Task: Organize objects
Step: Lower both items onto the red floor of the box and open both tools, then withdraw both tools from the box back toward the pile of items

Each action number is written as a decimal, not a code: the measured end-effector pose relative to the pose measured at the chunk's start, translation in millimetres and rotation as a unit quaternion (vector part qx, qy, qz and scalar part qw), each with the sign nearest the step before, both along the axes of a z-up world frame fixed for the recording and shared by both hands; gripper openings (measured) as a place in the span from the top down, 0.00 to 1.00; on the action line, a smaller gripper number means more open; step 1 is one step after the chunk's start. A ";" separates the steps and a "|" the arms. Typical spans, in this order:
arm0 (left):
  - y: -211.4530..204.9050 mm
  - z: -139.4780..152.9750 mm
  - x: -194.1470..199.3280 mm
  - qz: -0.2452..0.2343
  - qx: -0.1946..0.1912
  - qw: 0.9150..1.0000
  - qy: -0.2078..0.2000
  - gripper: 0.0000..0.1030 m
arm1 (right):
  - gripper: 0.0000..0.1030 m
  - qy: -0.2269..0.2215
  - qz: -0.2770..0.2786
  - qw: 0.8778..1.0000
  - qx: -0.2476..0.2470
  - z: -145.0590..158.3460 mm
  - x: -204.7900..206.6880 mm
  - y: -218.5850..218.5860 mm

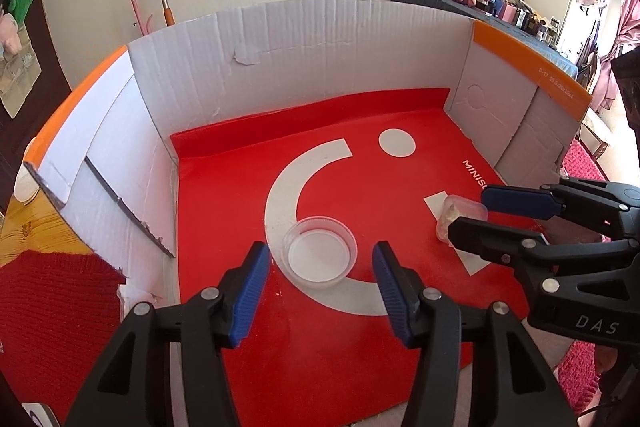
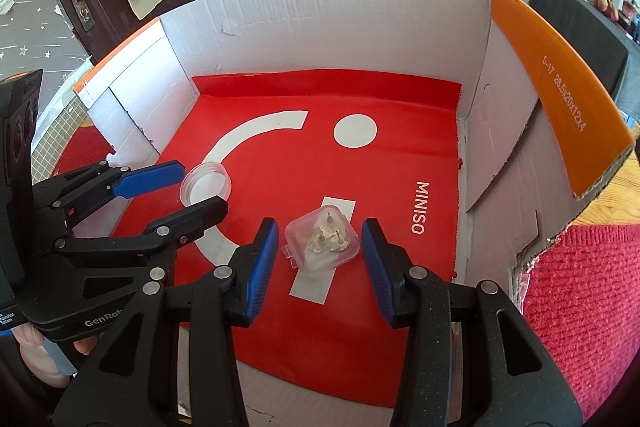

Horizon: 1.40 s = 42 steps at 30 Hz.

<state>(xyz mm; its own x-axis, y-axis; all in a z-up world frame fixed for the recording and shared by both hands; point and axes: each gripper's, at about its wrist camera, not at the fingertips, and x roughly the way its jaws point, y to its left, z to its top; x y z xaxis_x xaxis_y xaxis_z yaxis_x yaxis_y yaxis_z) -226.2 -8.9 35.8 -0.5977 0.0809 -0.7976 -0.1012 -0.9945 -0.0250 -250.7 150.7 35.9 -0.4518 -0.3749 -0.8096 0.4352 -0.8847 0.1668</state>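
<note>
A round clear dish [image 1: 320, 253] lies on the red sheet [image 1: 360, 347], just ahead of my left gripper [image 1: 321, 258]. The blue pads stand apart from its rim on both sides, so the gripper is open. A small square clear box [image 2: 322, 241] with metal studs inside rests on the sheet between the pads of my right gripper [image 2: 321, 231], with a gap on each side; it is open too. In the right wrist view the left gripper [image 2: 201, 189] straddles the dish [image 2: 206, 183]. From the left wrist, the right gripper [image 1: 470, 213] flanks the box [image 1: 464, 207].
White cardboard walls [image 1: 320, 67] with orange flaps [image 2: 560, 99] enclose the sheet on three sides. A red knit mat [image 2: 580, 299] and wooden tabletop [image 1: 28, 227] lie outside them. A person's fingers [image 2: 36, 359] show under the left gripper's body.
</note>
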 end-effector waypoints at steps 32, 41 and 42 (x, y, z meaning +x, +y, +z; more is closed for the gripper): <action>-1.3 37.0 72.0 0.022 0.011 0.998 0.061 0.25 | 0.27 0.089 0.008 0.996 -0.029 48.5 80.3 9.5; 0.8 41.8 96.1 0.028 -0.004 0.996 0.082 0.14 | 0.20 0.093 0.008 0.995 -0.037 48.0 103.9 15.7; 0.9 41.5 98.4 0.029 -0.006 0.996 0.083 0.14 | 0.19 0.093 0.007 0.995 -0.038 47.7 106.2 16.7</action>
<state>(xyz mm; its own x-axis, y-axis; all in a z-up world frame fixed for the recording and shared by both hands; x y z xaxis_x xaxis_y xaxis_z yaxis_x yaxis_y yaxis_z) -127.8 -8.0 77.3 -0.7244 0.0344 -0.6885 -0.0459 -0.9989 -0.0015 -144.6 167.4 83.6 -0.5846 -0.4398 -0.6818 0.4775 -0.8659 0.1491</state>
